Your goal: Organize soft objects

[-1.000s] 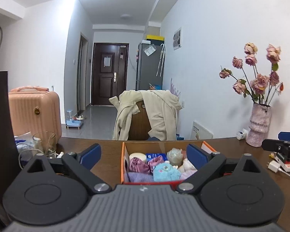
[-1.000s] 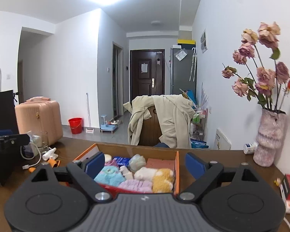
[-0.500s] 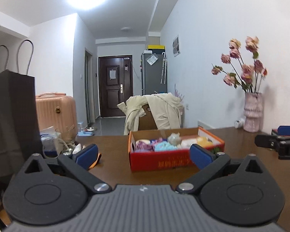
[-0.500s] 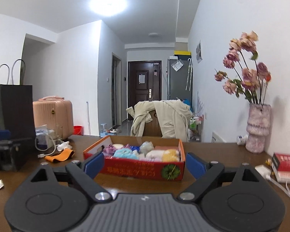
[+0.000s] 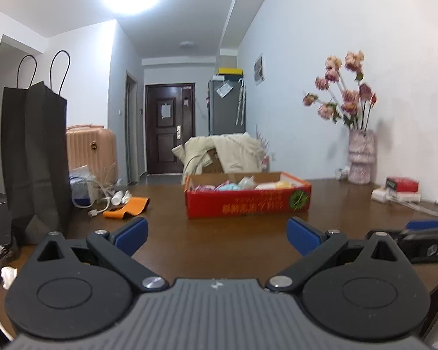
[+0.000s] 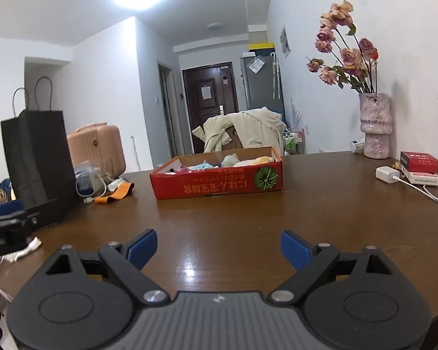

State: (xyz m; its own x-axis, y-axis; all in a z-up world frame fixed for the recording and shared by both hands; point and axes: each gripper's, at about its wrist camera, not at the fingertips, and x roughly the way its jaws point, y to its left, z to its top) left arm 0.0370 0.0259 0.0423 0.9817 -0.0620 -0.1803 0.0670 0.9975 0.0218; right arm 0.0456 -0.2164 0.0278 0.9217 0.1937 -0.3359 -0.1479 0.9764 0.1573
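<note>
A shallow red cardboard box stands mid-table, filled with several soft items: pink, light blue, white and yellow bundles that only peek over its rim. My left gripper hovers low over the near part of the brown table, well short of the box, jaws wide open with nothing between them. My right gripper is likewise open and empty above the table, the box some way ahead. In the left wrist view the right gripper's black body shows at the right edge.
A tall black paper bag stands at the left, with cables, a white item and an orange strap beside it. A pink vase of flowers, red and white boxes and a charger sit right.
Both grippers have drawn back from over the box and sunk lower. The box, earlier right under the fingers, now stands farther ahead and is seen from the side. Both stay open.
</note>
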